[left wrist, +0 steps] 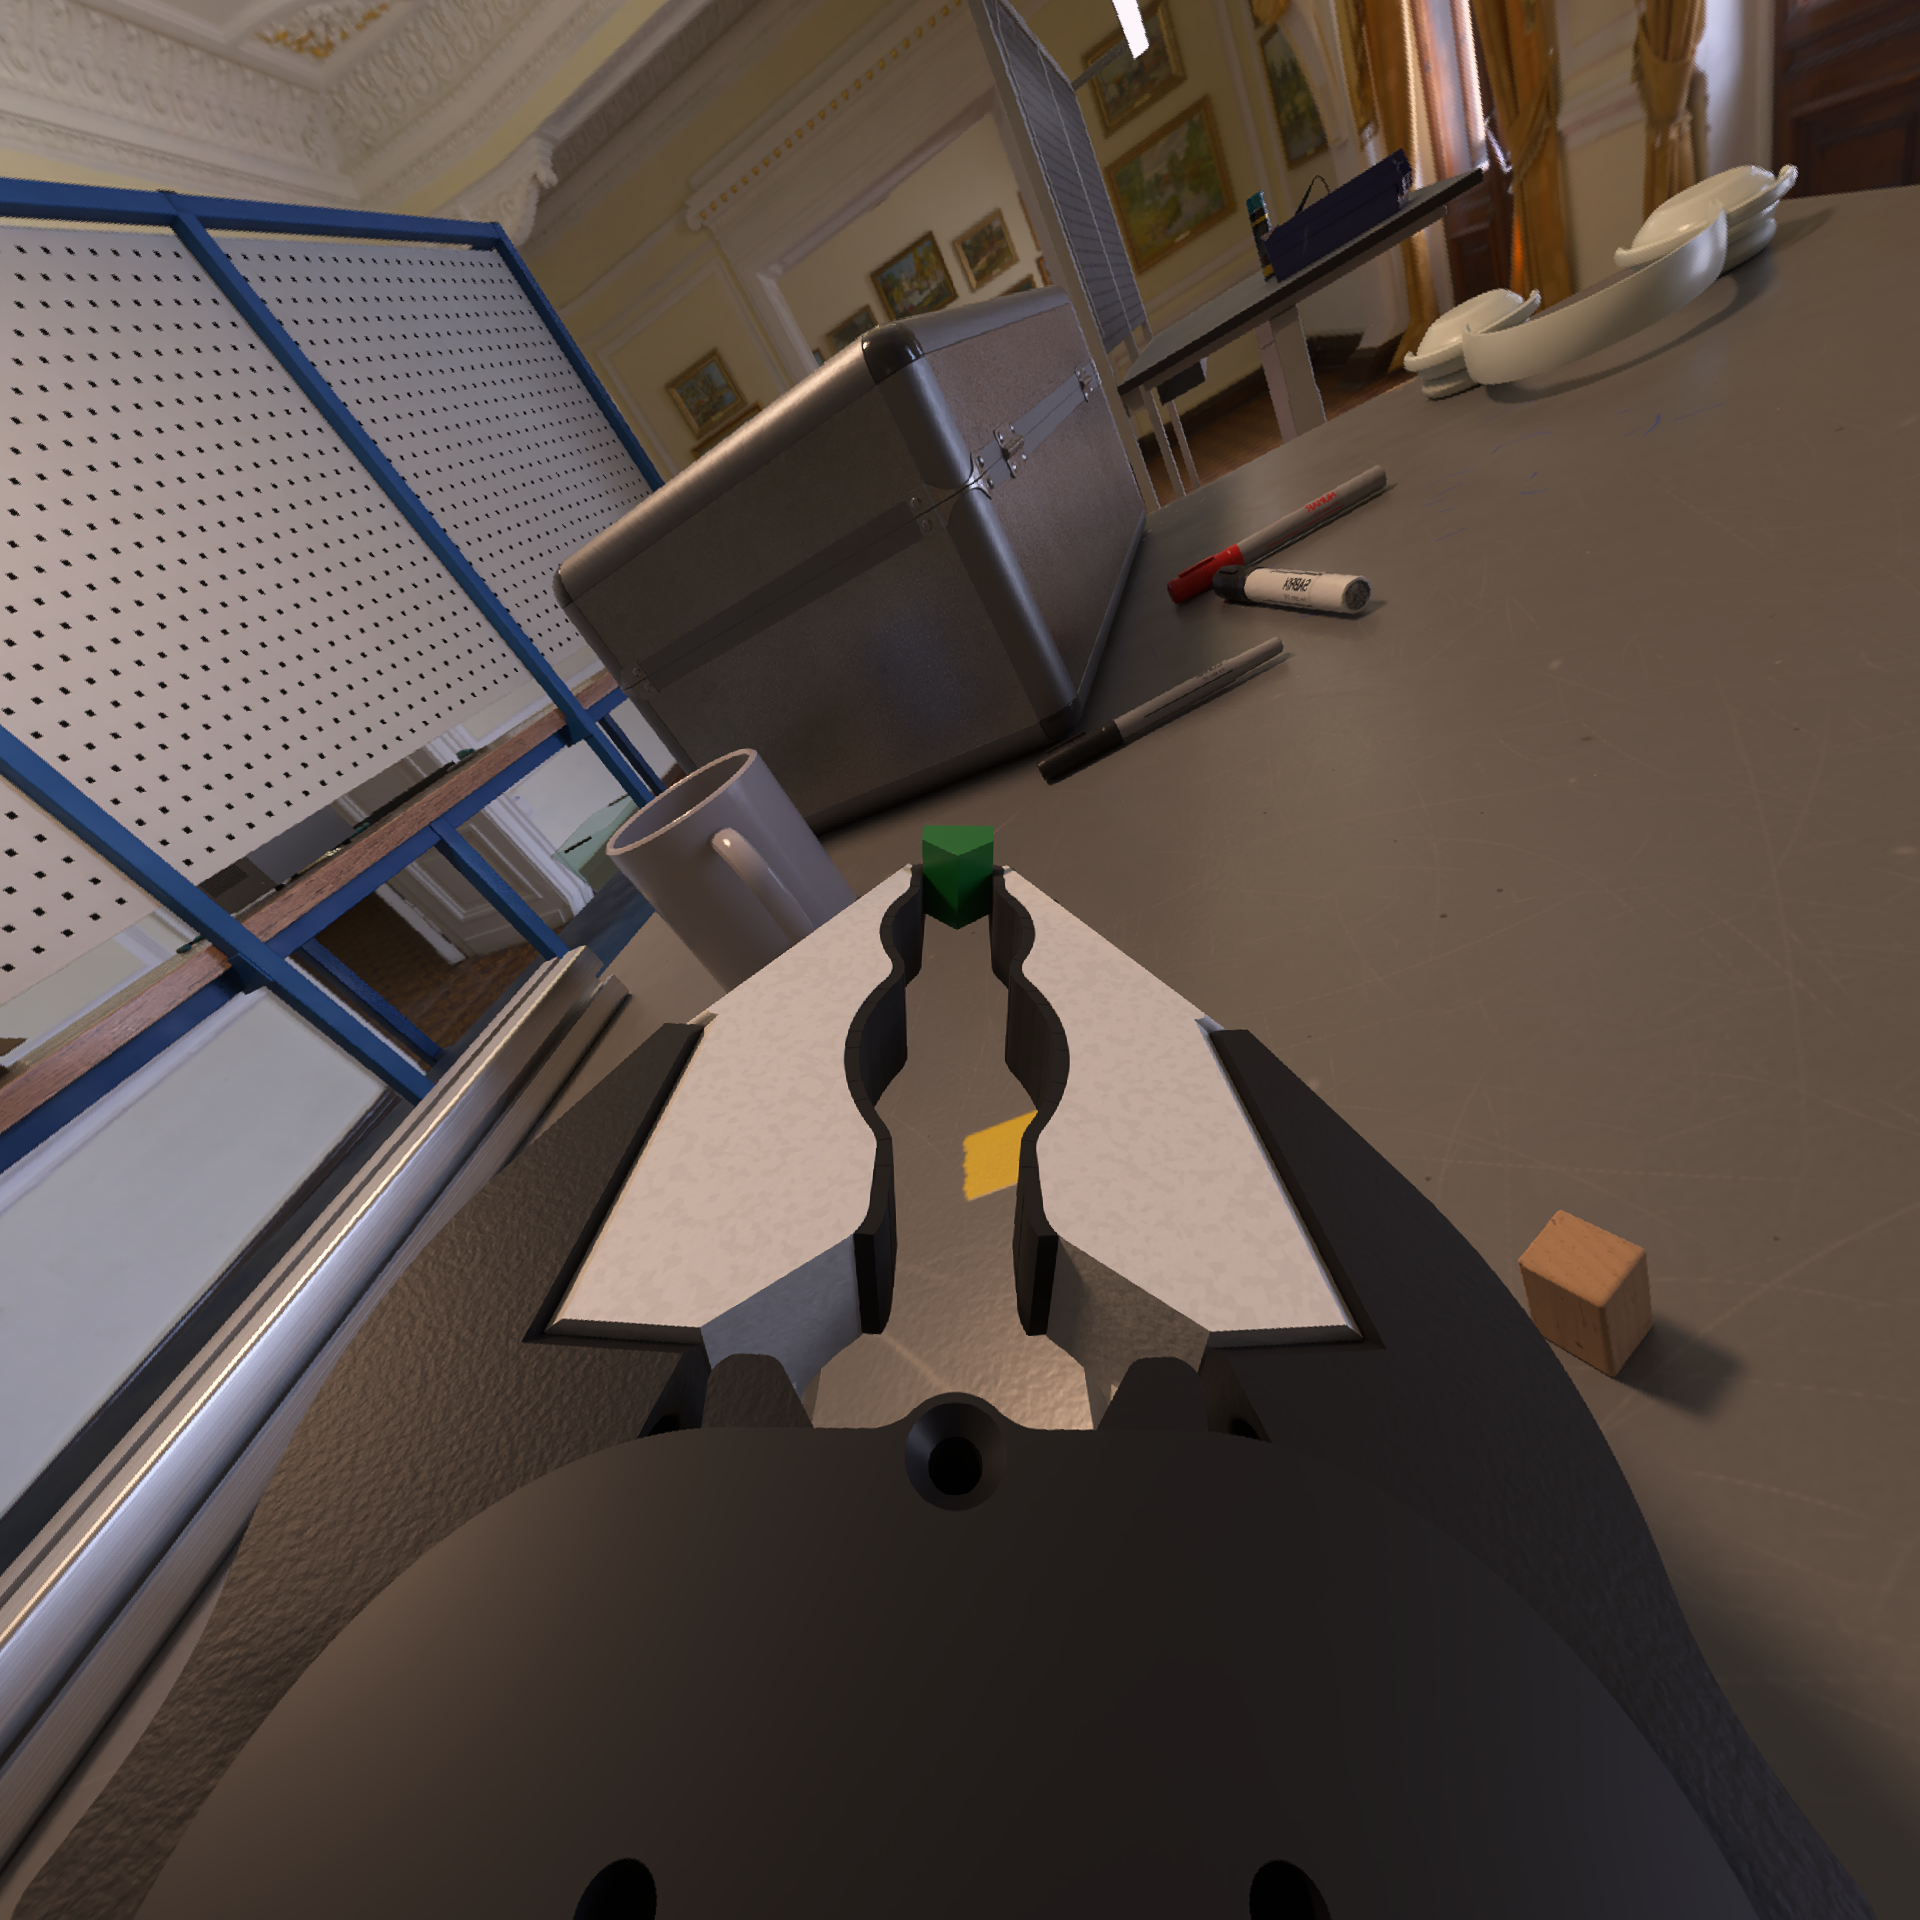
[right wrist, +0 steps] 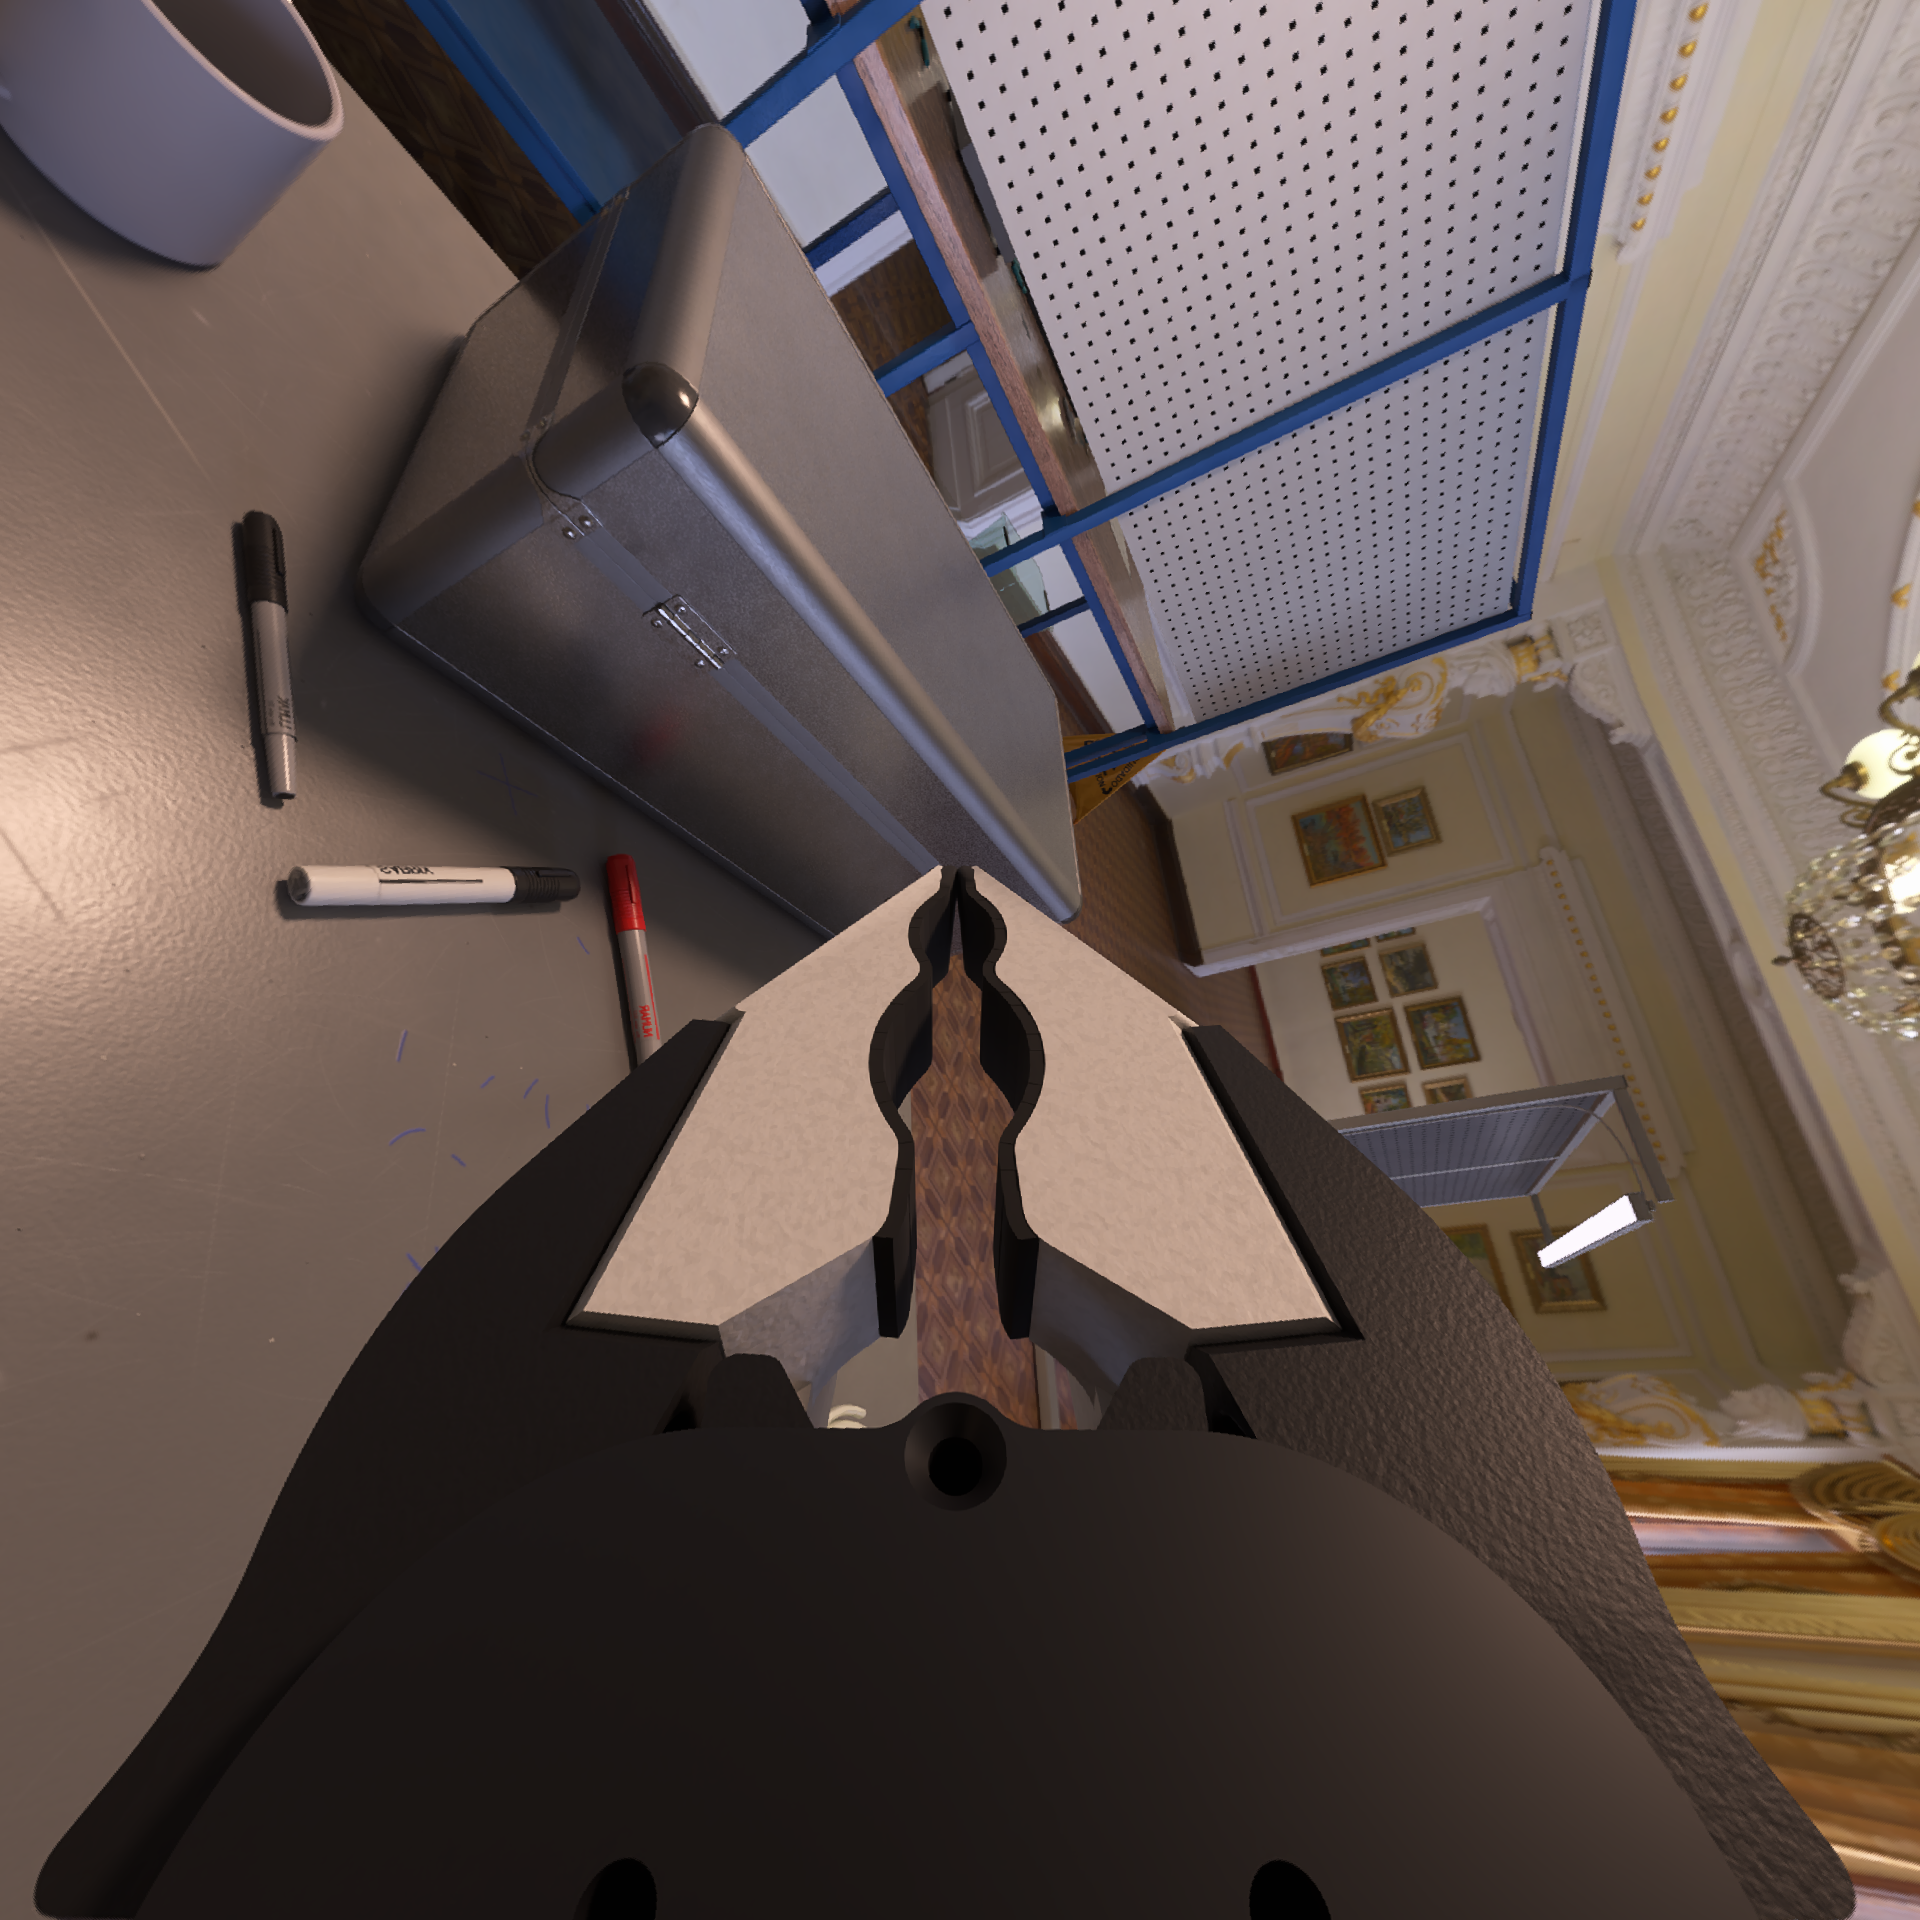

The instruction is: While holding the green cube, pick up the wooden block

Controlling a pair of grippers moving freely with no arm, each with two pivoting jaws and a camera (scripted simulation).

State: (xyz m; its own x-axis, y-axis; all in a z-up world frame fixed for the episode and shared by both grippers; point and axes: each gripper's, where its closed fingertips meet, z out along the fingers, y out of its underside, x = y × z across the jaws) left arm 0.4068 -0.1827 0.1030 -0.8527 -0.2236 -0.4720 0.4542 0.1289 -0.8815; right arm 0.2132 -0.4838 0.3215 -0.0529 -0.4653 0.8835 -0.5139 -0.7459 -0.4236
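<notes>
A workbench set up inside an ornate gallery hall.

The grey scuffed tabletop (left wrist: 1558, 935) carried workshop gear: an aluminium case (left wrist: 883, 582), loose markers (right wrist: 436, 885) and a white mug (left wrist: 717, 883). Behind it stood a blue-framed white pegboard (left wrist: 260, 468) with a wooden shelf. Around the bench the room was grand: yellow walls hung with gilt-framed paintings (right wrist: 1340, 840), carved white plaster ceiling mouldings (left wrist: 208, 73), gold curtains (left wrist: 1507, 125), a crystal chandelier (right wrist: 1860, 914) and patterned parquet flooring (right wrist: 961, 1195).
</notes>
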